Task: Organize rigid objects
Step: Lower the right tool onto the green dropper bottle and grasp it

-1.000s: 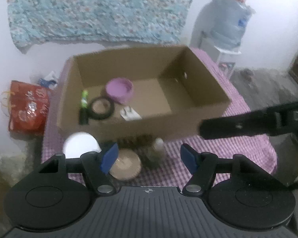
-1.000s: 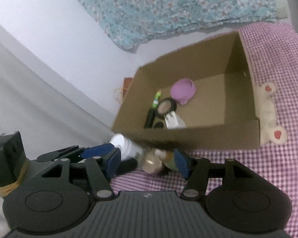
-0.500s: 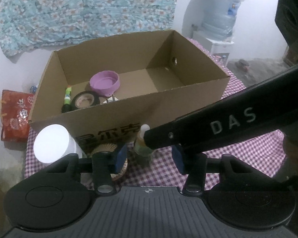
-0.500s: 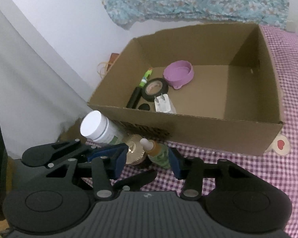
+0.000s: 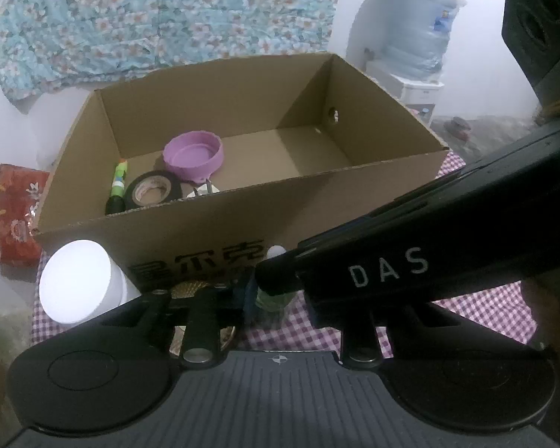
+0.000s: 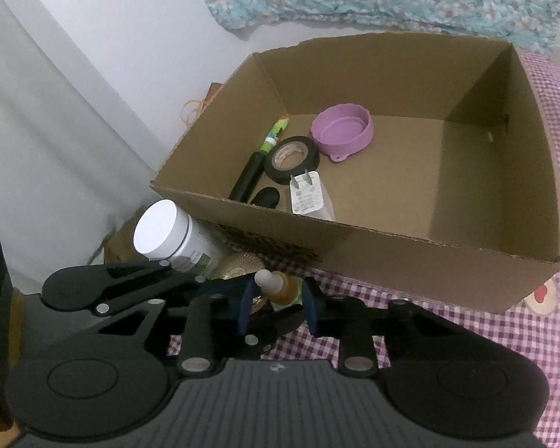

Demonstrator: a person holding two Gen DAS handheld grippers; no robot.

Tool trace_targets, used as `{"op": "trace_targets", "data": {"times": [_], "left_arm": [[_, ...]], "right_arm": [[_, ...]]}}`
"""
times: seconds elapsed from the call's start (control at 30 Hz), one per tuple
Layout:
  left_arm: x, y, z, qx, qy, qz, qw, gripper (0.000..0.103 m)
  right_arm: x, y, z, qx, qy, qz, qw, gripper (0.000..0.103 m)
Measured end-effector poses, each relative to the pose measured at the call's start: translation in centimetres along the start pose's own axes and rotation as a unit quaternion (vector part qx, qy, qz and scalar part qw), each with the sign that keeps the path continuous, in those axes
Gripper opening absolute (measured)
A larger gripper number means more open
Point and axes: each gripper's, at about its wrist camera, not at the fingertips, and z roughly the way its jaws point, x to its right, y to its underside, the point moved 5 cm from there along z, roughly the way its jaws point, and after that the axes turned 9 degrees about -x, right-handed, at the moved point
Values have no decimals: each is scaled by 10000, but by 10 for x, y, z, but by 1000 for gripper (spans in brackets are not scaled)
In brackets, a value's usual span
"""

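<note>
A small dropper bottle [image 6: 284, 291] with a white tip and amber-green body stands on the checked cloth just before the cardboard box [image 6: 429, 257]. My right gripper [image 6: 275, 300] has its blue pads on either side of the bottle, jaws closing, with a thin gap at the left pad. My left gripper [image 5: 276, 291] is closing around the same bottle [image 5: 274, 293]. Its left pad lies against the bottle. Its right pad is hidden behind the right gripper's black finger [image 5: 354, 272]. The box [image 5: 242, 224] holds a purple bowl [image 5: 194, 156], a black tape roll [image 5: 151, 192], a marker [image 5: 117, 186] and a white plug [image 6: 306, 196].
A white-lidded jar [image 6: 160, 231] and a gold ridged disc [image 6: 242, 265] sit just left of the bottle, against the box front. A red bag [image 5: 15, 209] lies beyond the table's left edge. A water jug [image 5: 414, 37] stands at the back right.
Both grippers have sunk toward the bottle and narrowed their jaws around it. The right gripper has swung in from the right, and its finger now crosses the left wrist view.
</note>
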Motion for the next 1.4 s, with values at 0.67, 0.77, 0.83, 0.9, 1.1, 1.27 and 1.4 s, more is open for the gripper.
{"op": "trace_targets", "data": {"times": [0.67, 0.77, 0.83, 0.9, 1.1, 1.27, 1.4], "left_arm": [[12, -10, -40, 323, 67, -12, 9995, 9], [16, -13, -42, 373, 54, 15, 9993, 9], [20, -12, -43, 394, 58, 68, 9992, 9], [22, -9, -44, 417, 54, 126, 9990, 9], [23, -1, -41, 294, 65, 193, 9994, 16], [19, 9, -36, 164, 166, 210, 9995, 26], [17, 16, -26, 55, 236, 187, 9995, 40]], "right_arm": [[-12, -2, -41, 368, -51, 8, 9993, 4], [-11, -3, -46, 412, -64, 58, 9991, 4], [-9, -2, -47, 444, -109, 126, 9989, 4], [-7, -1, -50, 505, -182, 176, 9984, 4], [1, 2, -62, 674, -307, 352, 9966, 6], [7, 5, -69, 757, -280, 297, 9963, 6], [7, 12, -59, 602, -246, 211, 9977, 10]]}}
